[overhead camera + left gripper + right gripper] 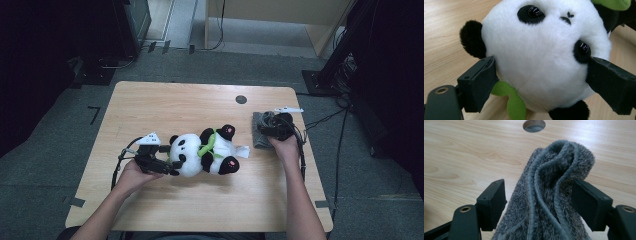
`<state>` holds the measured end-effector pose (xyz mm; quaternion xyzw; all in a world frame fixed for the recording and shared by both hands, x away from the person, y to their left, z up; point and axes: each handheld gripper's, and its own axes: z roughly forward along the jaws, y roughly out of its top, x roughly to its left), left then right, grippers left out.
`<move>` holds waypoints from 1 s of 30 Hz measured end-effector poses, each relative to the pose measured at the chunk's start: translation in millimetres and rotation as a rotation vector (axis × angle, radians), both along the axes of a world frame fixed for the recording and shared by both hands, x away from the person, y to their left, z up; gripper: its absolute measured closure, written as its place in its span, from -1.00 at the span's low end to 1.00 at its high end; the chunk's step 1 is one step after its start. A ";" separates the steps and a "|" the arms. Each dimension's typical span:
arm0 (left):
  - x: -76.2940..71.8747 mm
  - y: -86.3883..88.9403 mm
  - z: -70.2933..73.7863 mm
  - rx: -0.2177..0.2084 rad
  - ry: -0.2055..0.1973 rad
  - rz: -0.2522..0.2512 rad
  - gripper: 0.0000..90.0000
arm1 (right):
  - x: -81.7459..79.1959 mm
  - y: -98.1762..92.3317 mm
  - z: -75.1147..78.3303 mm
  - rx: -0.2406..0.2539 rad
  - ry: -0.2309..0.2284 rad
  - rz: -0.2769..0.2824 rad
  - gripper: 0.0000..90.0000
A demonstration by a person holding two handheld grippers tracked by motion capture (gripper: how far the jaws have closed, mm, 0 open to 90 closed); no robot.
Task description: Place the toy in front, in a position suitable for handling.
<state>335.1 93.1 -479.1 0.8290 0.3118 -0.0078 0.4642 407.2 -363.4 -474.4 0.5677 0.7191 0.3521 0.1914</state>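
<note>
High view, left gripper: jaws astride plush panda's head, nine o'clock, grip uncertain.
Right gripper: grasped grey cloth, three o'clock.

high view: above, facing down on table | gripper views: close, low along tongs, same tabletop
</note>
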 end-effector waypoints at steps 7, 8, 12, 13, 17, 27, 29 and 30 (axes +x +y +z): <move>11.5 -3.2 -17.5 -0.021 0.034 -0.040 -1.00 | 6.3 -0.3 -14.6 -0.056 0.044 0.006 -0.21; 11.8 -3.8 -19.2 -0.024 0.037 -0.051 -1.00 | 6.5 -0.7 -15.7 -0.060 0.049 0.007 -0.19; 11.8 -4.8 -21.9 -0.037 0.051 -0.058 -1.00 | 7.1 2.1 -20.1 -0.097 0.059 0.021 0.01; 12.0 -5.0 -22.6 -0.041 0.063 -0.058 -1.00 | 7.3 3.1 -20.9 -0.110 0.061 0.024 0.10; 13.5 -4.0 -24.8 -0.062 0.060 -0.075 -0.92 | 5.5 11.1 -24.1 -0.212 0.045 0.039 0.27; 8.2 -5.4 -15.0 -0.027 0.034 -0.025 -0.42 | 4.1 6.3 -26.4 -0.176 0.009 0.008 0.57; 7.2 -5.6 -14.0 -0.019 0.033 -0.022 -0.42 | 3.3 2.7 -25.8 -0.132 0.005 0.000 0.57; 6.9 -5.8 -13.3 -0.015 0.033 -0.018 -0.42 | 2.6 1.3 -25.8 -0.119 0.002 -0.004 0.57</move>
